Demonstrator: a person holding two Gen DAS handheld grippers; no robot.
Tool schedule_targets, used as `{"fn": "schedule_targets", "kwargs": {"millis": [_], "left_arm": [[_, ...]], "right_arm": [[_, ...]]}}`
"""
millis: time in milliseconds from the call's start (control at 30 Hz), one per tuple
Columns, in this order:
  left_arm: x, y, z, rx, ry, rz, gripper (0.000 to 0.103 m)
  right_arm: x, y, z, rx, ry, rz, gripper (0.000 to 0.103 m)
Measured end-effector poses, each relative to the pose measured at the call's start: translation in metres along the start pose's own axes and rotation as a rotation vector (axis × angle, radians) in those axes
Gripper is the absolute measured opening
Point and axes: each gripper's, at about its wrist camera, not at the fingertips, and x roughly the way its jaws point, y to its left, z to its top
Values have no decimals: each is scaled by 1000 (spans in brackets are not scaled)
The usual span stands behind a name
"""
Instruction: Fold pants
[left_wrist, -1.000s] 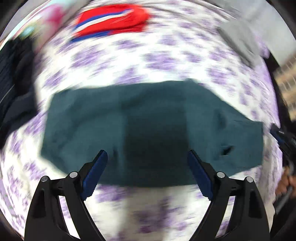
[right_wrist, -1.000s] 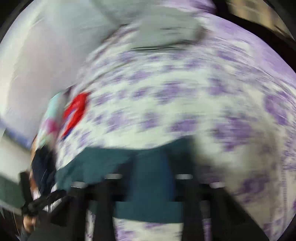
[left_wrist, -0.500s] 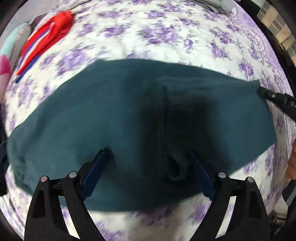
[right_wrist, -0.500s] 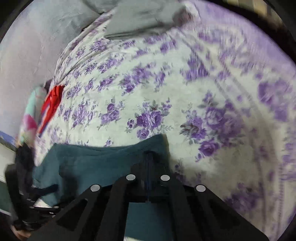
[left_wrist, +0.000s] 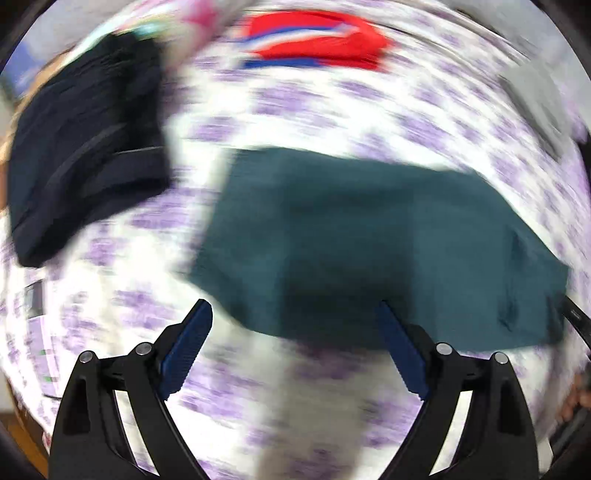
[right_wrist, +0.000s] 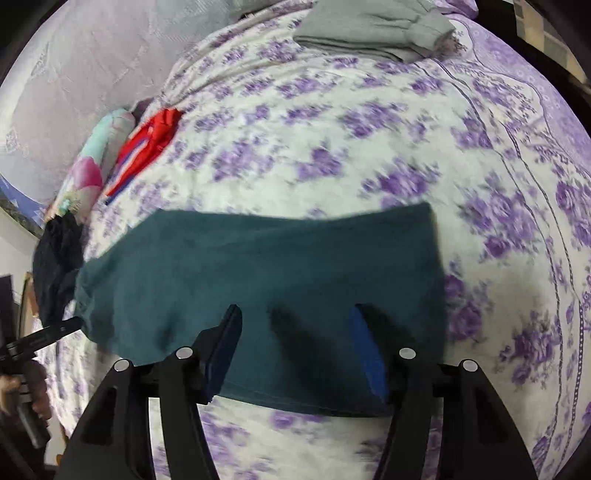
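Observation:
The dark teal pants (left_wrist: 362, 236) lie folded flat on a bed with a purple-flowered sheet (left_wrist: 303, 110). They also show in the right wrist view (right_wrist: 258, 273). My left gripper (left_wrist: 295, 332) is open and empty, just above the near left edge of the pants. My right gripper (right_wrist: 295, 332) is open and empty, its blue pads over the near right part of the pants. The left wrist view is blurred by motion.
A red garment with blue and white stripes (left_wrist: 317, 48) lies at the far side. A dark navy garment (left_wrist: 81, 147) lies left of the pants. A folded grey garment (right_wrist: 373, 29) lies far right. A pastel pillow (right_wrist: 96, 155) sits by the headboard.
My right gripper was shut on the right edge of the pants and is now open and drawn back. My left gripper swung left and back; it stayed open.

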Motion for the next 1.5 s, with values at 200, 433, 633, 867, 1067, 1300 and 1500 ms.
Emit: {"fn": "schedule_targets", "kwargs": {"millis": [200, 433, 633, 867, 1067, 1300, 1500], "left_arm": [[16, 32, 18, -18, -30, 17, 84], [48, 2, 26, 98, 26, -22, 66], [41, -10, 30, 192, 6, 39, 23], [-37, -56, 21, 248, -68, -285, 20], [-43, -153, -5, 357, 51, -589, 58], [-58, -121, -5, 309, -34, -523, 86], [-28, -59, 9, 109, -30, -364, 87]], "right_arm": [[-11, 19, 3, -29, -15, -9, 69], [-19, 9, -15, 46, -11, -23, 69], [-26, 1, -25, 89, -24, -47, 69], [-38, 4, -15, 96, -68, -10, 69], [-32, 27, 1, 70, -58, 63, 70], [-17, 47, 0, 39, 0, 134, 76], [6, 65, 3, 67, 59, 218, 85]]}}
